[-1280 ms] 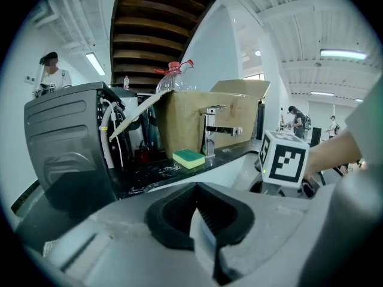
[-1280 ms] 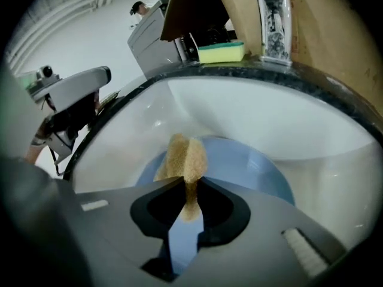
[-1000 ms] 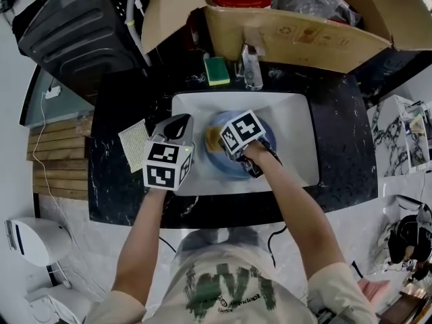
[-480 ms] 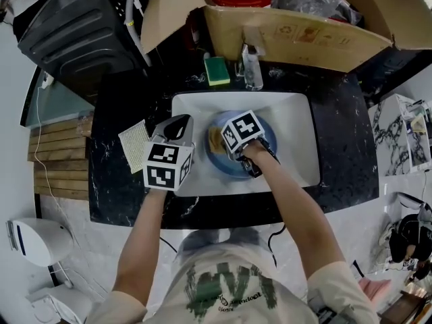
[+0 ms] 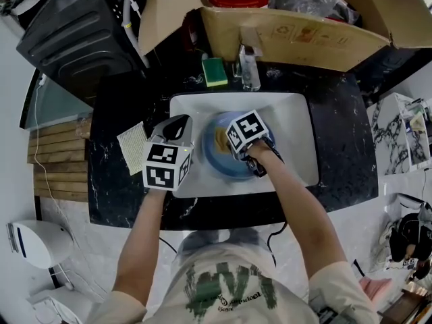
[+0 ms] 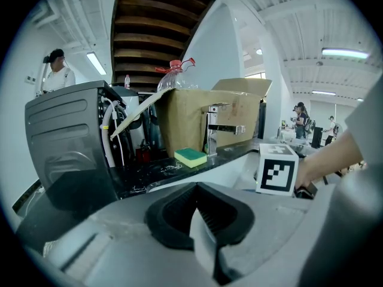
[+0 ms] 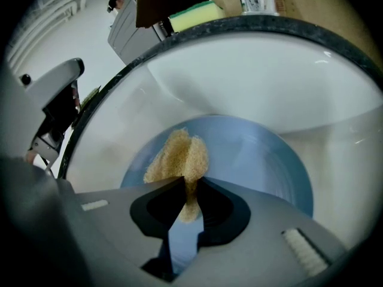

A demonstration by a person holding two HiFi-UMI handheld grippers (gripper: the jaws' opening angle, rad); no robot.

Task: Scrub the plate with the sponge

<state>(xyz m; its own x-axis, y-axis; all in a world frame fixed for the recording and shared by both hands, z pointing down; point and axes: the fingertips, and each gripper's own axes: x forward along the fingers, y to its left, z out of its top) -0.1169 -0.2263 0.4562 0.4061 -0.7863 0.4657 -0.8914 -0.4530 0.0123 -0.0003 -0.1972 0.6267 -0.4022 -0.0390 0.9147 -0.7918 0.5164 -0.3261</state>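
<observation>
A round blue plate [image 5: 233, 159] lies in the white sink basin [image 5: 297, 127]. My right gripper [image 5: 229, 140] is over the plate, shut on a tan sponge [image 5: 220, 139] that rests against the plate's face. In the right gripper view the sponge [image 7: 179, 154] is pinched between the jaws [image 7: 187, 187] and spreads out over the blue plate [image 7: 257, 160]. My left gripper [image 5: 179, 121] hangs over the basin's left rim, apart from the plate. Its jaws [image 6: 200, 211] are shut with nothing in them.
A green and yellow sponge [image 5: 216, 71] lies on the black counter behind the basin, beside a chrome tap [image 5: 248, 66]. A cardboard box [image 5: 290, 36] overhangs the back. A yellowish cloth [image 5: 133, 144] lies left of the basin, and a dark case [image 5: 74, 25] stands at the back left.
My right gripper has slid the sponge a little to the right across the plate. The left gripper has stayed where it was.
</observation>
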